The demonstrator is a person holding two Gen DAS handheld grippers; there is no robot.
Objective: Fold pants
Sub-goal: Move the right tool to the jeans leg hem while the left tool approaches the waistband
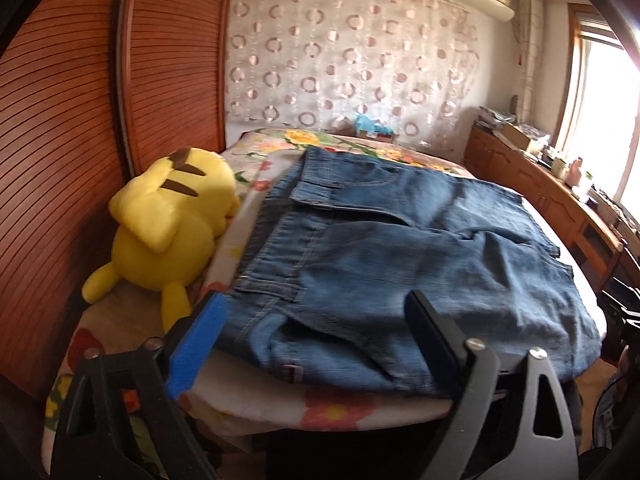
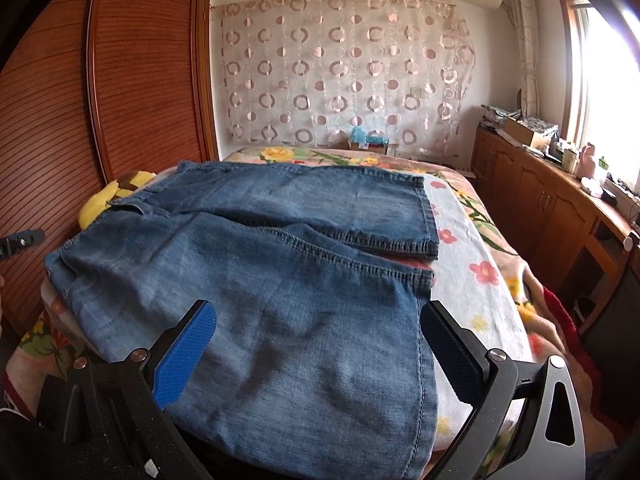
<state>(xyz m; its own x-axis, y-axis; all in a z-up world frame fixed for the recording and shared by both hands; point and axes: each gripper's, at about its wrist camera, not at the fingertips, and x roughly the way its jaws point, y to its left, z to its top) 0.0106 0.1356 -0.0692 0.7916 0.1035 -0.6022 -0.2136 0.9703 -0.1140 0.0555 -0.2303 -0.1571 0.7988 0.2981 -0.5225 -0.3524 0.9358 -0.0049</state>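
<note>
Denim pants (image 2: 256,272) lie spread flat on the bed (image 2: 476,248), waistband toward the wardrobe side, both legs running toward the window side, hems near the bed's right part. The near leg hangs a bit over the front edge of the bed. No fold looks done yet, by my read.

Left claw (image 1: 320,332) is wide open, holding nothing, hovering w/ fingers either side of the waistband corner at the near edge. Right claw (image 2: 320,344) is also spread open and empty, poised over the near leg w/ the hem just ahead on its right.

Risks from here:
- Left claw bites only the top layer of the waistband. Front and back then separate on the lift, and the fold comes out skewed.
- Left blue pad (image 1: 196,344) sits partly over the floral blanket (image 1: 332,408), so closing low could pinch blanket along w/ denim and drag the bedding.
- Right claw grabs mid-leg instead of at the hem. The end would droop and crease when carried over.
- Near leg overhangs the edge, so if one side lifts before the other, the denim's weight could slide the pants off the bed.
- Yellow plush toy (image 1: 168,224) lies right beside the waistband, maybe touching it. A swing to that side could knock it or trap it under the fold.
- Legs overlap slightly at the crotch, so pulling one may shift the other.
</note>
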